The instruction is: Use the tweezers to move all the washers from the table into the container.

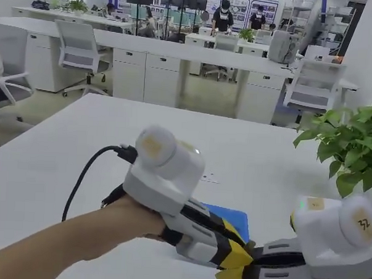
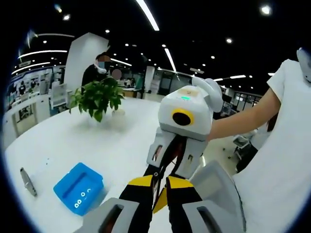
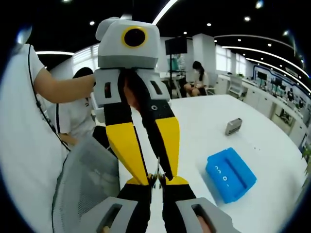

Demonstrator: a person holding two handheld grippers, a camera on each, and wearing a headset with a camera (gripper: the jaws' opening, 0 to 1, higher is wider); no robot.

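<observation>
My left gripper (image 1: 230, 260) and my right gripper (image 1: 234, 274) meet tip to tip low over the white table (image 1: 61, 165). A thin metal sliver, apparently the tweezers (image 3: 158, 167), runs between the two sets of yellow jaws, and both pairs are closed on it. In the left gripper view my own tips (image 2: 156, 187) touch the right gripper facing them. The blue container (image 2: 79, 188) lies on the table with a few washers (image 2: 81, 195) inside; its corner (image 1: 235, 219) peeks out behind the left gripper. Tiny specks, perhaps washers (image 1: 210, 177), lie farther out.
A potted plant (image 1: 349, 143) stands at the table's right edge. A small grey object (image 3: 233, 126) lies on the table beyond the blue container (image 3: 231, 174). A black cable (image 1: 86, 172) trails from the left gripper. Office chairs, desks and people are farther back.
</observation>
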